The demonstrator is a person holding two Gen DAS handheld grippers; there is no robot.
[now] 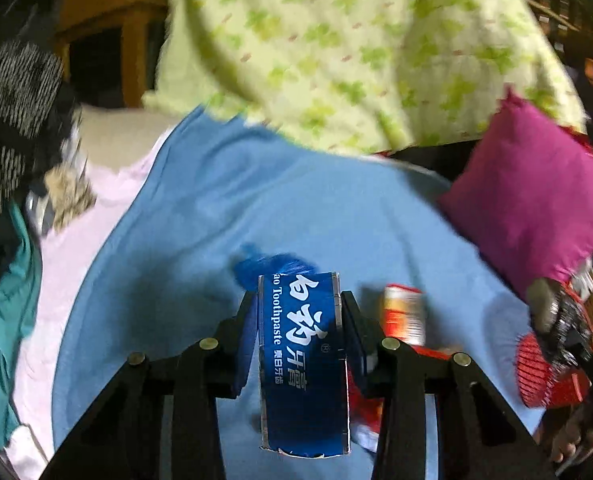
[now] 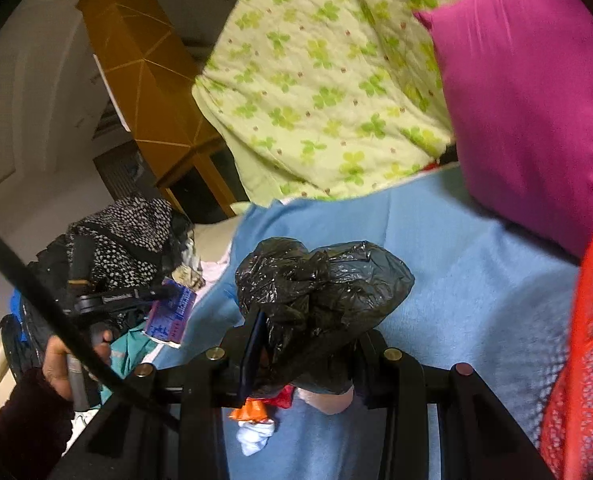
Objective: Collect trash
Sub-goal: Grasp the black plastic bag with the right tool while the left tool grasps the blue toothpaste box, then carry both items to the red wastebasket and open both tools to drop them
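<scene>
Left gripper point(image 1: 300, 312) jaws are clamping a glossy blue cardboard toothpaste box point(image 1: 302, 360), a long rectangular carton whose long axis is running straight out along the fingers, above the soft blue bedsheet point(image 1: 216, 220). Right gripper point(image 2: 308, 344) jaws are pinching a crinkled black plastic trash bag point(image 2: 320, 280), bunched and bulging forward. A small orange-and-white carton point(image 1: 403, 314) is lying on the sheet just beside the box. A red mesh basket point(image 2: 584, 352) is sitting at the right.
</scene>
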